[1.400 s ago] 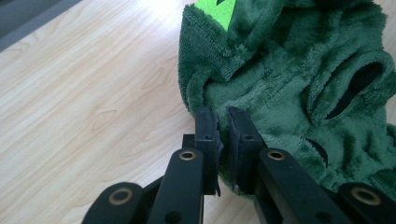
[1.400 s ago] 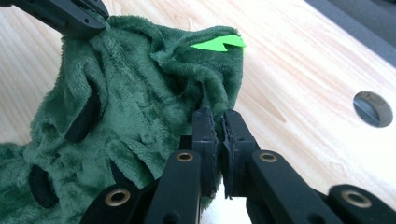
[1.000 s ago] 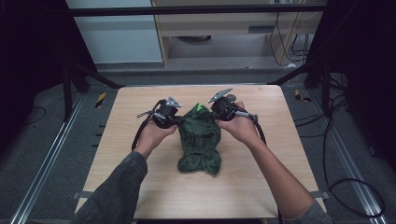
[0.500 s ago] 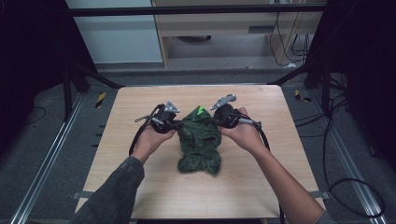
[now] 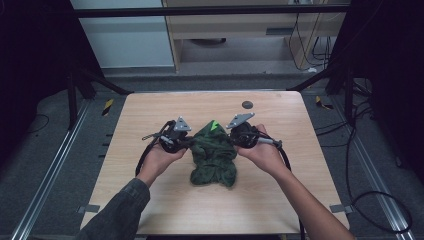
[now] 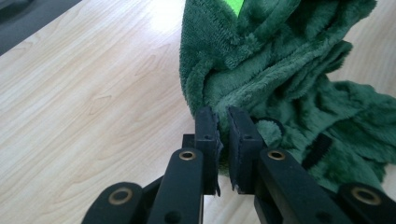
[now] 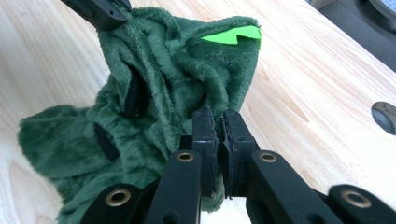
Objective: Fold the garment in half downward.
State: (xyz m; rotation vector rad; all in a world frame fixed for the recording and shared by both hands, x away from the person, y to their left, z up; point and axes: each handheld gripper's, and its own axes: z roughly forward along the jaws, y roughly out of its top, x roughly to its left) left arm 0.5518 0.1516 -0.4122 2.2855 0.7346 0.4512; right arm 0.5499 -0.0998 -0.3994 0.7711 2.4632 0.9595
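Note:
A dark green plush garment [image 5: 214,155] with a bright green patch [image 5: 214,125] lies bunched at the middle of the wooden table [image 5: 150,110]. My left gripper [image 5: 186,142] is shut on the garment's left edge; the left gripper view has the fleece [image 6: 280,60] pinched between the jaws [image 6: 223,122]. My right gripper [image 5: 235,139] is shut on the right edge, and the right gripper view has the fabric [image 7: 154,93] nipped between its jaws [image 7: 219,122]. Black strips [image 7: 133,98] run across the fleece. The upper part of the garment is held up between both grippers.
A small dark round hole [image 5: 247,104] sits in the table behind the right gripper, also seen as a grey disc [image 7: 385,116]. Cables trail from both grippers. A pale cabinet [image 5: 130,45] and wooden furniture [image 5: 225,25] stand beyond the table's far edge.
Both grippers with the garment have come nearer to the person, away from the table's far edge. The garment's top has been drawn along with them.

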